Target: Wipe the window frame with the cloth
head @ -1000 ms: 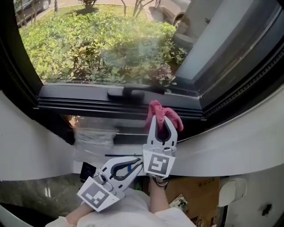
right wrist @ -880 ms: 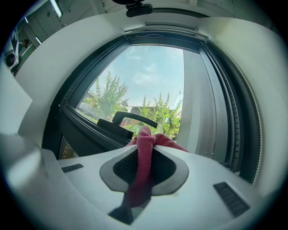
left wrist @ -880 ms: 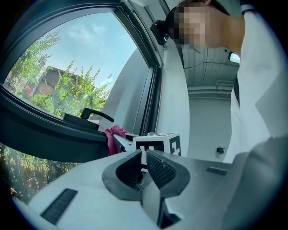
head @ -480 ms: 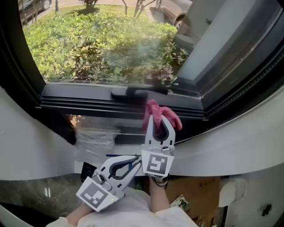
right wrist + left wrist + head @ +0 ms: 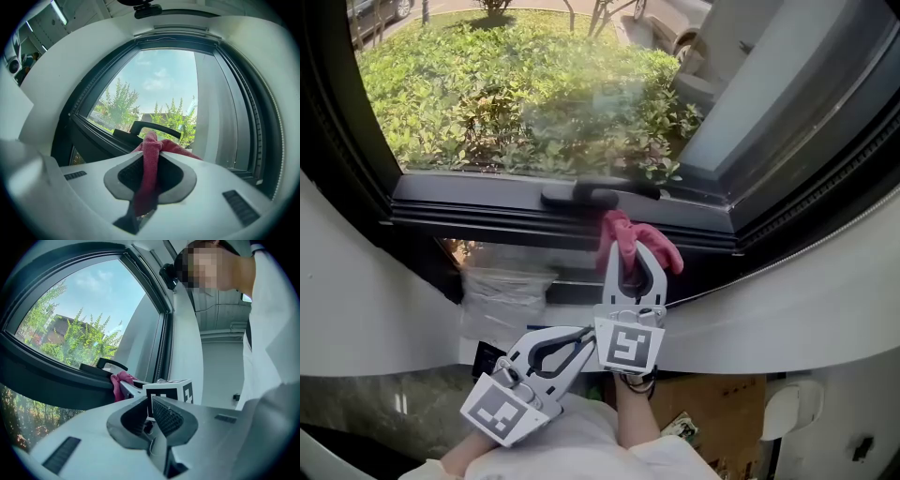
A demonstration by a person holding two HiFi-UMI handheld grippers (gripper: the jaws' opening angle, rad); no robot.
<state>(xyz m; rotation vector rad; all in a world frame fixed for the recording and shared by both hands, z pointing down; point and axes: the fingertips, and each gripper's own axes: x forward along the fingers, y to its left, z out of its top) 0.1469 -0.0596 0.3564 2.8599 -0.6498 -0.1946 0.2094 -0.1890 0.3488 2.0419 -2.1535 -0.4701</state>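
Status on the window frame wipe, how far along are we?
Done: the cloth is picked up and clamped in the right gripper.
In hand: it sits on the lower rail of the window frame, just below the handle, apparently touching.
Left: no clean-versus-dirty line shows, so the wiped extent can't be judged; the rest of the rail and the uprights presumably remain.
The left gripper is shut, empty and held back.

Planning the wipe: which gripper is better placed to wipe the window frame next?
Right. The right gripper is shut on the pink cloth, up at the window frame. The left gripper is shut, empty and held low.
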